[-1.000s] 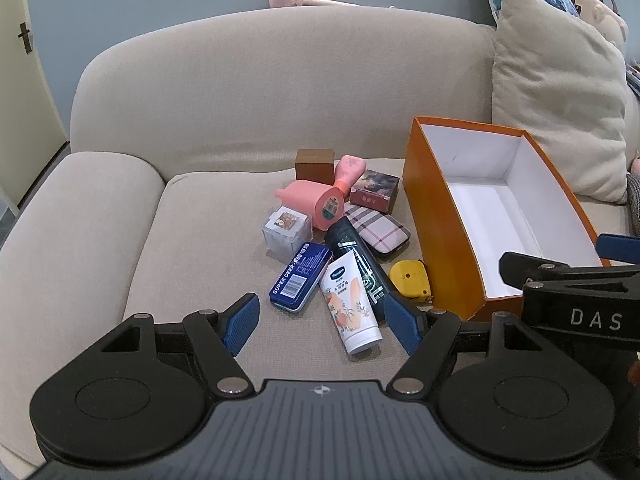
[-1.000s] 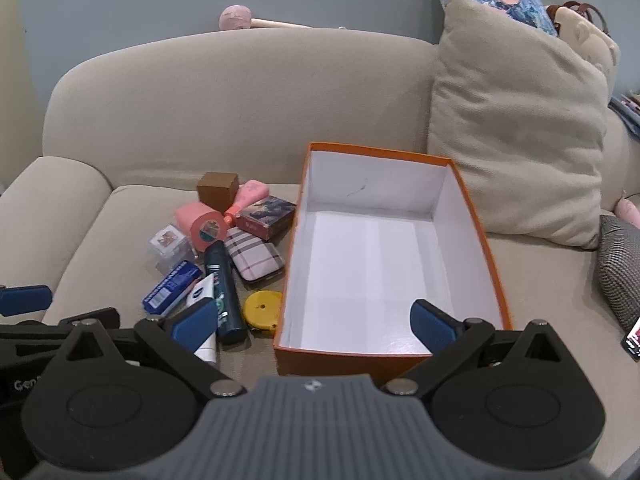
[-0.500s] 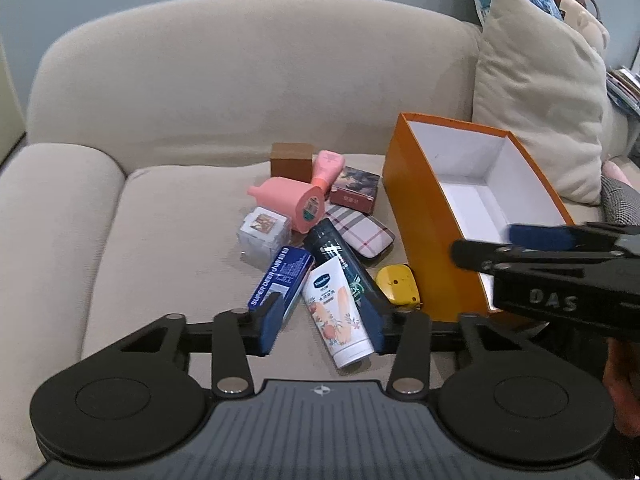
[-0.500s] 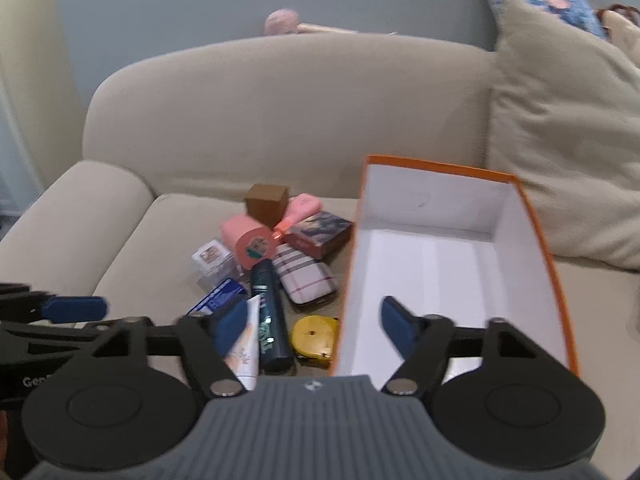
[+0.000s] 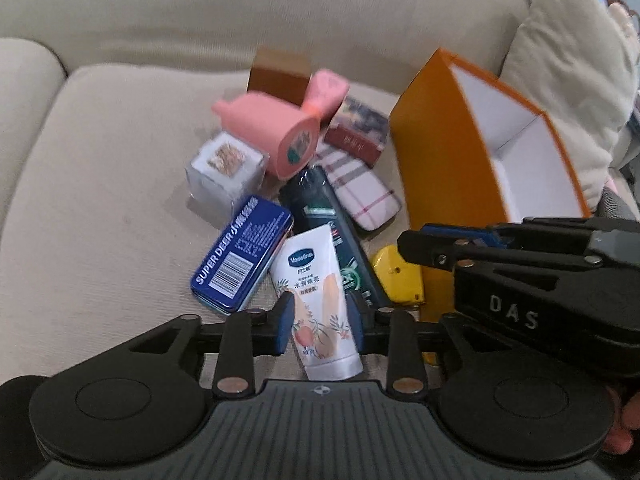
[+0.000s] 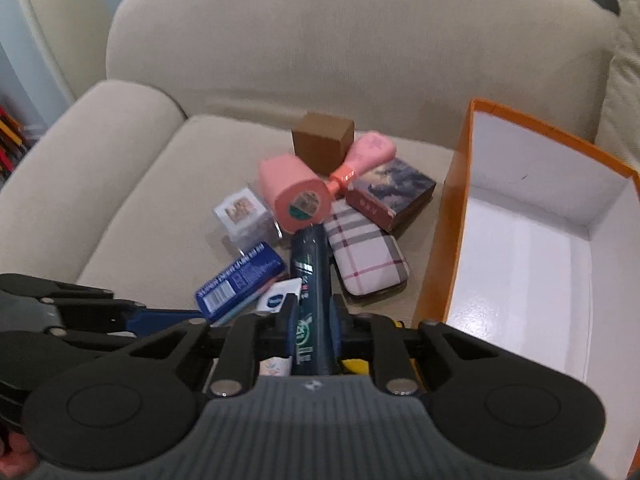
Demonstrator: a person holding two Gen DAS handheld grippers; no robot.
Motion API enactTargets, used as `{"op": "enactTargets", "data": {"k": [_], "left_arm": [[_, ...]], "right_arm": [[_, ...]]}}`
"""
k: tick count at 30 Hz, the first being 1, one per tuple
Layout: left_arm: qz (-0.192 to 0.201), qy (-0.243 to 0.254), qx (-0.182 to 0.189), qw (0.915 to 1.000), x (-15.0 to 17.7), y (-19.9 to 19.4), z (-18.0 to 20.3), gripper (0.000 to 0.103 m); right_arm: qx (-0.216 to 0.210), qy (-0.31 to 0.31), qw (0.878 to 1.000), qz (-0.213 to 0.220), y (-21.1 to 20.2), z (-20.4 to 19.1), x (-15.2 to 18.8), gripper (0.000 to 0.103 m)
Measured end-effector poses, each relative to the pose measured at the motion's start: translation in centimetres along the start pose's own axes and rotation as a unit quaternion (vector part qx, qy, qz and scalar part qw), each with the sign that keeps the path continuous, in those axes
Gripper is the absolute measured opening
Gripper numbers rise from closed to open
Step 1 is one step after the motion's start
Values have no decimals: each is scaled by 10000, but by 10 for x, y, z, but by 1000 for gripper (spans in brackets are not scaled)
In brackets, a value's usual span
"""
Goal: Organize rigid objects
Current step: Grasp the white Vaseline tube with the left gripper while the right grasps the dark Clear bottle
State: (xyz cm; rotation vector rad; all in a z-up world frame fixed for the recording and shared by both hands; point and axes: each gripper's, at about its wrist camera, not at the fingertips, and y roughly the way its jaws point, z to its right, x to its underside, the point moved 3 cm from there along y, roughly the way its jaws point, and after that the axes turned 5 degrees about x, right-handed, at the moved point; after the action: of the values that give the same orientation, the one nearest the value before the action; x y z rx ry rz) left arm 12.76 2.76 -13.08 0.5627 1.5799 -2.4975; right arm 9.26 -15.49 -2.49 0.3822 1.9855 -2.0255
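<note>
Both dropped onto pile: L gripper [image 5: 320,326] clamps tube [image 5: 320,300], R gripper [image 6: 314,330] just closed on bottle [image 6: 312,292] (box [image 6: 452,240] empty); lift next.

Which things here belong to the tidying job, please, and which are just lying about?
Job: white Vaseline tube in left claw; dark green tube in right claw; blue tin; orange box.
Lying about: beige cushion; sofa.

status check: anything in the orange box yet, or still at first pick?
Nothing done: orange box is bare. In hand: left claw straddles the Vaseline tube; right claw has just closed onto the dark green tube. Left: blue tin, pink bottle, the rest.
</note>
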Motion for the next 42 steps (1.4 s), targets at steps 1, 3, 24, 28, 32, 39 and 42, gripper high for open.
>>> {"op": "enactTargets", "data": {"k": [1,3,24,28,32,39,42], "left_arm": [[-98,-50,4,9999,-1,7,-2,50],[-203,-154,43,9997,-2,15,-5,62],[-450,-495,-232,9975,-10,34,-32,45],[-371,-442,-128,9983,-16,24,-33,29],[-347,-597,-38,9976,-17,17,-39,23],[-390,-504,-282,9976,-16,7,-40,19],[-401,-508,-295,9975,-16,9,-42,23]], "right_arm": [[13,-17,10000,-60,5,1,-2,12],[22,-38,9999,-136,14,4,-5,12],[-148,-280,9984,-471,51,-2,-16,17],[-224,-99,9974,-674,65,-3,-16,24],[-223,37,9962,-838,81,-4,-17,38],[-254,222,9955,-880,96,-5,-19,40],[-283,304,9942,-996,104,-6,-18,40]]}}
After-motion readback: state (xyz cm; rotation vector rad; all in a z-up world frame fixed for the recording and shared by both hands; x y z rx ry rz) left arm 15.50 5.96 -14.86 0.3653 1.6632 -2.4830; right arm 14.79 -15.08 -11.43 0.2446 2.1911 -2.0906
